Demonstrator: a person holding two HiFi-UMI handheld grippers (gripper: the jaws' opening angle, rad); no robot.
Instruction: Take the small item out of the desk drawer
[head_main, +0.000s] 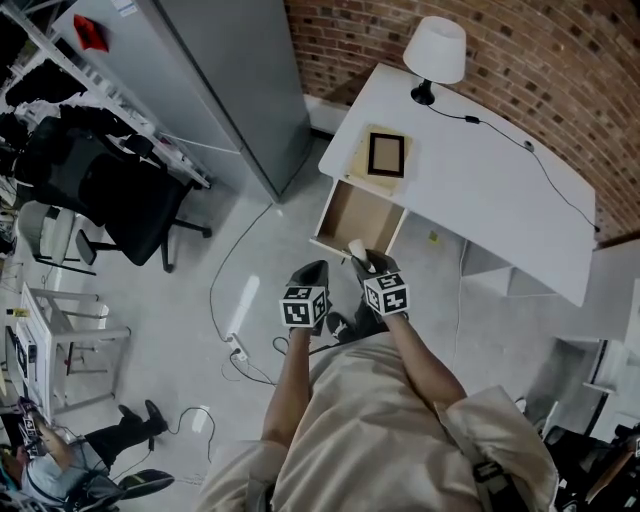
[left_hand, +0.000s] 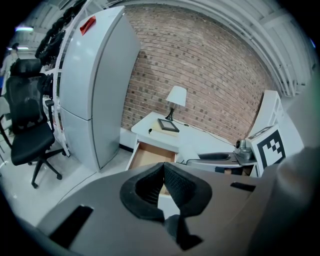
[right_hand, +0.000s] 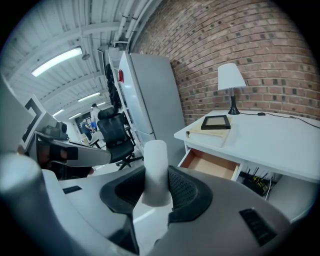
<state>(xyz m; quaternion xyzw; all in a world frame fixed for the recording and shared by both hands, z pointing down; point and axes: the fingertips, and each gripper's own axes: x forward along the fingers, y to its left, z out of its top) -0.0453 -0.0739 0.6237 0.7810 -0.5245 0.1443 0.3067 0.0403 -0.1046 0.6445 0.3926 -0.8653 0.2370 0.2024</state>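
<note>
Pinched a smooth white cylinder (right_hand: 155, 165) upright in the ribbed black jaws of the right gripper (right_hand: 156, 195), just outside the open wooden drawer (right_hand: 210, 165). Held the jaws of the left gripper (left_hand: 163, 182) pressed together, near the drawer.

The small white cylinder (right_hand: 155, 172) (plain and matte, possibly foam or plastic) stands upright, clamped between the pads of the right gripper (right_hand: 156, 192). It is out in front of the desk drawer (right_hand: 210, 165), which is pulled open, pale wooden bottom showing.
</note>
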